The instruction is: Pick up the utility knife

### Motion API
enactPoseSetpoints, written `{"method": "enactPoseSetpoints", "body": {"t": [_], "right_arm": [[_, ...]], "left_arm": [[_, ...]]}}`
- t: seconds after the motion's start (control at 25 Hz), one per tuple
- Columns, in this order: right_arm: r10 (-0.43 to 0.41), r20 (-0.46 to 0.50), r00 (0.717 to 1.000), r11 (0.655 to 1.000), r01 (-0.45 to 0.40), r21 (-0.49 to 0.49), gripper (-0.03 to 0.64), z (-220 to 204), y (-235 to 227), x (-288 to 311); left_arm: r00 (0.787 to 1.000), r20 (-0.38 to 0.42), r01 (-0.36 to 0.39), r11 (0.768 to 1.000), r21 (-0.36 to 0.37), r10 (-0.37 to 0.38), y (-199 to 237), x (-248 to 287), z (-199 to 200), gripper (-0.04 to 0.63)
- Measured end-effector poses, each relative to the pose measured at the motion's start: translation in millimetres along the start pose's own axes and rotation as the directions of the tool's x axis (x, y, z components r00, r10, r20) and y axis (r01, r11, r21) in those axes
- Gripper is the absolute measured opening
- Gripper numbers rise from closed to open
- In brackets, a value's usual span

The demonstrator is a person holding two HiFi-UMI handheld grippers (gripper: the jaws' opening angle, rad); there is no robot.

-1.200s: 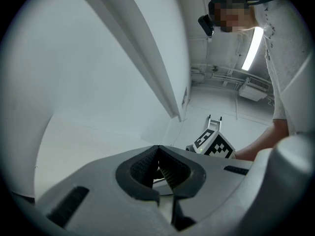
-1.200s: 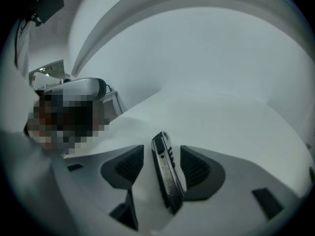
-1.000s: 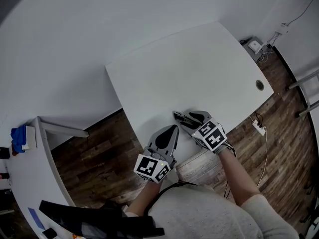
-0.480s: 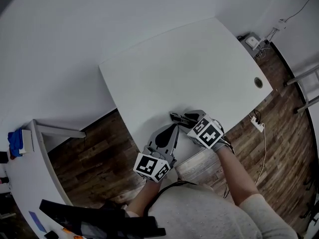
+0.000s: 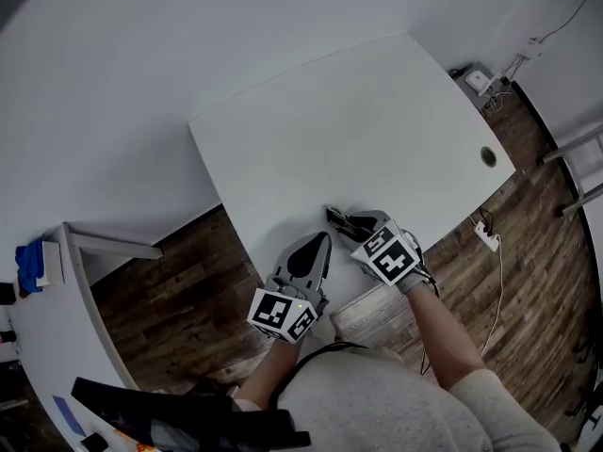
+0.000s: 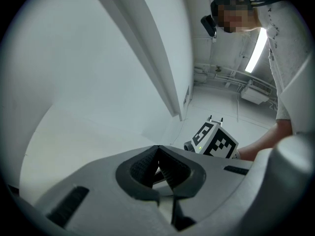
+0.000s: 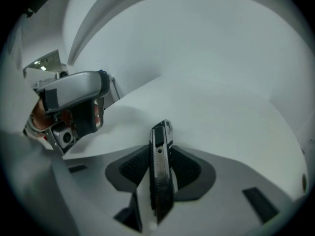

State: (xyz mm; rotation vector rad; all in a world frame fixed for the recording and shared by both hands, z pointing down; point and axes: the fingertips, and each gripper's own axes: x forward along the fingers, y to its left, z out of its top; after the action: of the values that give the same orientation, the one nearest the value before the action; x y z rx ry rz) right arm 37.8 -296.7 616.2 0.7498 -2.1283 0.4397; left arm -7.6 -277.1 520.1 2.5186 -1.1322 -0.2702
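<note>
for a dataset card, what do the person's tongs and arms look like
Left tongs and right tongs are grey shells with dark ribbed pads, each bearing a white cube of black square markers. A black cable loops below the left tongs. The sleeve is pale. The right tongs are closing round the utility knife.

A white table [image 5: 358, 111] with rounded corners stands against a plain white wall [image 5: 141, 45]. 1 round cable grommet [image 5: 488, 156] sits near the table's right edge. The floor [image 5: 179, 290] is dark wood planks, with a white power strip [image 5: 487, 238] lying on it. A 2nd white desk [image 5: 47, 337] stands at left. 1 fluorescent tube [image 6: 257, 50] glows overhead.
</note>
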Motion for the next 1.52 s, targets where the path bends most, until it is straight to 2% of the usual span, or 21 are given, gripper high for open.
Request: {"method": "enactPoseSetpoints", "body": {"t": [0.24, 0.52, 1.12, 1.52], "right_arm": [[-0.016, 0.108, 0.994, 0.997, 0.007, 0.082, 0.143, 15, -3, -22], [-0.017, 0.227, 0.974, 0.987, -0.02, 0.159, 0.143, 39, 2, -54], [-0.026, 0.339, 0.941, 0.981, -0.041, 0.189, 0.143, 59, 31, -113], [-0.031, 0.452, 0.891, 0.972, -0.079, 0.223, 0.143, 71, 46, -141]], "left_arm": [[1.0, 0.014, -0.022, 1.0, 0.011, 0.022, -3, -8, 9, 0.006], [0.999, 0.035, -0.031, 0.999, 0.029, 0.029, -17, -14, 27, 0.006], [0.996, 0.071, -0.061, 0.996, 0.06, 0.056, -51, -44, 60, 0.006], [0.991, 0.097, -0.101, 0.991, 0.087, 0.093, -64, -69, 72, 0.006]]}}
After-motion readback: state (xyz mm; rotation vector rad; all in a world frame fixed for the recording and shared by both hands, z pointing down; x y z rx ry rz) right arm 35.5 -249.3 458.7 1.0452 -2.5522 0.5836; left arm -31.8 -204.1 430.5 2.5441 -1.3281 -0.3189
